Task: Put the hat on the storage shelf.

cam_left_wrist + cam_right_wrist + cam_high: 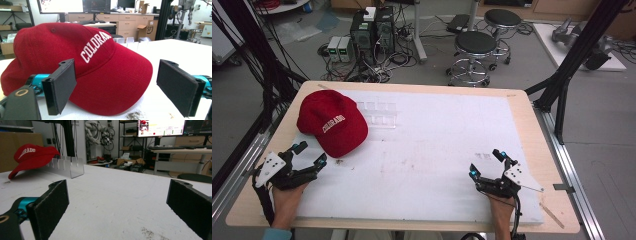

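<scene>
A red cap [333, 125] with white lettering across its front lies on the white mat [427, 145] that covers the wooden table [532, 130], toward the mat's far left part, its brim pointing toward the person's side. Just to the right of the cap stands a clear plastic rack [379, 114] with upright slots; in the right gripper view the cap's crown sits close against the rack's left end [65, 166], though whether they touch is hard to tell. The left gripper [309, 155] sits just below and left of the cap, held by a hand [287, 200] at the mat's near left corner; its jaws are spread wide and hold nothing, and in the left gripper view the cap's brim [112, 82] fills the space ahead of them, close but apart from both pads. A small scatter of dark crumbs [133, 115] lies on the mat in front of the brim. The right gripper [487, 164] rests well to the right of the cap, near the mat's near right corner, jaws likewise spread and empty, with bare mat between them. Beyond the table, behind the cap, stand computer towers [372, 30] and two round stools [475, 47] on the grey floor.
</scene>
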A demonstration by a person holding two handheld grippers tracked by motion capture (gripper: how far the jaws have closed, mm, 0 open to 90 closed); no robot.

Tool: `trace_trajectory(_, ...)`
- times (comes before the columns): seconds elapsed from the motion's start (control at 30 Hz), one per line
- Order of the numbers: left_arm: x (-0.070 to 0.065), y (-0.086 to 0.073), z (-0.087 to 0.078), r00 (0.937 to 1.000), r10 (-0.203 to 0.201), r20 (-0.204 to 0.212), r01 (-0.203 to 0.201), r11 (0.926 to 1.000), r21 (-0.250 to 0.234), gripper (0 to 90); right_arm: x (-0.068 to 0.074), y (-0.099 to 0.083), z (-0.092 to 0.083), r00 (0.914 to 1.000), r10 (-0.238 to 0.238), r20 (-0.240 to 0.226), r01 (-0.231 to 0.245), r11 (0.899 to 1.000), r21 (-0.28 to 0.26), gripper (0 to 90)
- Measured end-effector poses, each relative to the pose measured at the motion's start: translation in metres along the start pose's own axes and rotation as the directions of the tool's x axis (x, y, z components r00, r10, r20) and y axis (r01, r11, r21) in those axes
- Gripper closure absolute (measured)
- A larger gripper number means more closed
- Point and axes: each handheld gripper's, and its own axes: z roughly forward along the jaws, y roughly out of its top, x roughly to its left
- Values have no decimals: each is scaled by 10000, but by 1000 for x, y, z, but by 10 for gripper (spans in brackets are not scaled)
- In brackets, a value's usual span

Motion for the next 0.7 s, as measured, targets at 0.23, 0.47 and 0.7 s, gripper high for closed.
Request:
trace_trajectory(0.23,0,0,0,10000,48,35,-48,10000,61,162,-1,0,0,10000,15,48,-15,10000,-29,32)
trace_trajectory(0.47,0,0,1,9999,48,108,-50,9999,125,161,-1,0,0,9999,69,77,-69,10000,29,32)
trace_trajectory(0.7,0,1,2,9999,40,113,-42,9998,168,161,-1,0,0,10000,49,75,-49,10000,6,32)
